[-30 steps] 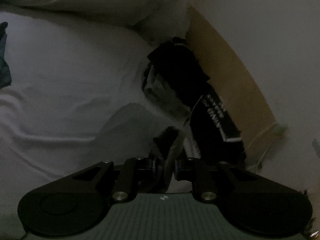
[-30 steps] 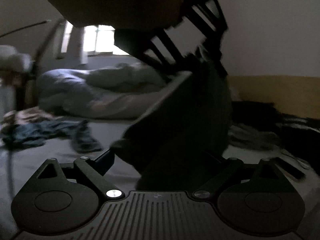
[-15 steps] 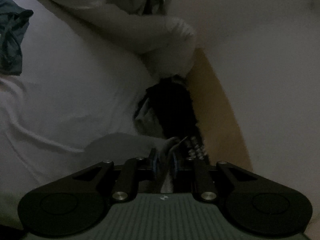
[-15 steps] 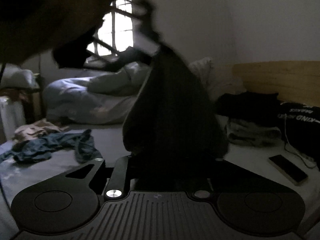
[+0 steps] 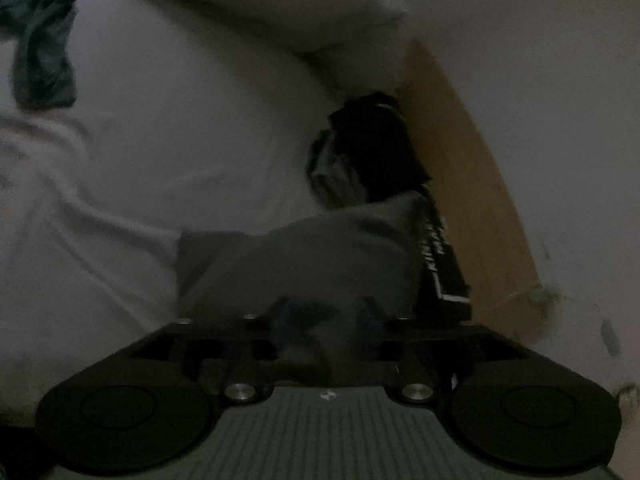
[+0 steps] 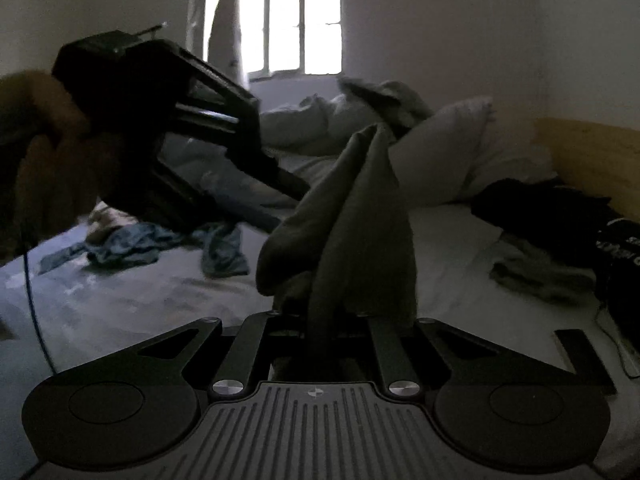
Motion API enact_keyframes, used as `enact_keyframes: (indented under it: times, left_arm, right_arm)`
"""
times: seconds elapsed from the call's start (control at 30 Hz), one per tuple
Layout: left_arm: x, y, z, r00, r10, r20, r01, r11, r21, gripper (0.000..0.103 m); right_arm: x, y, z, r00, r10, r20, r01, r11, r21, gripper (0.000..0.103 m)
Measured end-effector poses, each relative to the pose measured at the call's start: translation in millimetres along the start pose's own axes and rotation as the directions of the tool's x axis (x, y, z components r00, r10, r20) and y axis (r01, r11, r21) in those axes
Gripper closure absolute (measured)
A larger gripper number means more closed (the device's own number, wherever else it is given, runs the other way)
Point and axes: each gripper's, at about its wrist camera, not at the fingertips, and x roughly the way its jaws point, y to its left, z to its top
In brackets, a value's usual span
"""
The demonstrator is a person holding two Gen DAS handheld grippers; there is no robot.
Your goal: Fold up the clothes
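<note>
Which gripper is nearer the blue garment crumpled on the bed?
Left. The left gripper hangs just above the blue garment; the right gripper, pinching the grey garment, sits further back.

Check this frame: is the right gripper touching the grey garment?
Touching. The right wrist view shows the right gripper with jaws closed on the grey garment, whose cloth rises from between them.

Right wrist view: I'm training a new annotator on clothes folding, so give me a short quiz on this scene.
1. True or false: the right gripper is shut on the grey garment.
2. The blue clothes lie: A on the bed sheet, B on the pillow, C in a gripper.
3. What flat dark thing lies on the sheet at far right?
Key: 1 true, its jaws have just been closing with the cloth between them; 2 A; 3 a phone.
</note>
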Motion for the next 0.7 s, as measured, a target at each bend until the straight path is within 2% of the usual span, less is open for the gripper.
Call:
enact_keyframes:
  times: [0.07, 0.13, 0.23, 0.43, 0.5, 0.57, 0.6, 0.63, 0.7]
  left_arm:
    - [-6.2, -8.6, 1.4, 0.999, -0.051, 0.008, 0.05, 0.997, 0.063, 0.021]
    - [-9.2, -20.7, 3.5, 0.997, -0.071, 0.011, 0.069, 0.988, 0.14, 0.012]
    - [-2.6, -35.7, 7.1, 1.0, 0.016, 0.006, -0.017, 0.971, 0.239, 0.012]
    - [30.0, -40.7, 15.1, 0.989, 0.148, -0.029, -0.134, 0.948, 0.289, 0.015]
    - [47.3, -40.1, 19.6, 0.981, 0.185, -0.058, -0.159, 0.939, 0.305, 0.023]
    - [47.8, -46.3, 15.8, 0.971, 0.221, -0.088, -0.183, 0.93, 0.319, 0.047]
    - [49.5, -46.5, 14.7, 0.968, 0.234, -0.093, -0.191, 0.924, 0.331, 0.054]
    - [51.4, -46.7, 13.7, 0.964, 0.247, -0.098, -0.2, 0.918, 0.343, 0.074]
    - [47.5, -42.9, 15.1, 0.973, 0.207, -0.104, -0.166, 0.935, 0.313, 0.078]
  right_arm:
    - [0.5, 4.1, 1.6, 1.0, 0.015, -0.003, -0.015, 1.0, -0.019, 0.091]
    - [3.6, 7.4, 2.2, 1.0, 0.028, -0.009, -0.028, 0.999, -0.028, 0.091]
    - [3.0, 12.5, 5.6, 0.999, 0.044, -0.013, -0.044, 0.998, -0.035, 0.091]
    - [0.8, 14.4, 5.7, 0.998, 0.054, -0.023, -0.055, 0.997, -0.053, 0.091]
    - [-1.2, 15.2, 6.2, 0.998, 0.059, -0.03, -0.061, 0.996, -0.069, 0.091]
    - [-0.9, 15.1, 7.4, 0.997, 0.063, -0.041, -0.066, 0.994, -0.082, 0.091]
    - [-0.7, 15.1, 7.9, 0.997, 0.066, -0.046, -0.069, 0.994, -0.088, 0.091]
    - [-0.6, 15.0, 8.5, 0.996, 0.068, -0.051, -0.072, 0.993, -0.094, 0.091]
    - [-0.6, 12.1, 11.8, 0.996, 0.073, -0.06, -0.079, 0.992, -0.094, 0.091]
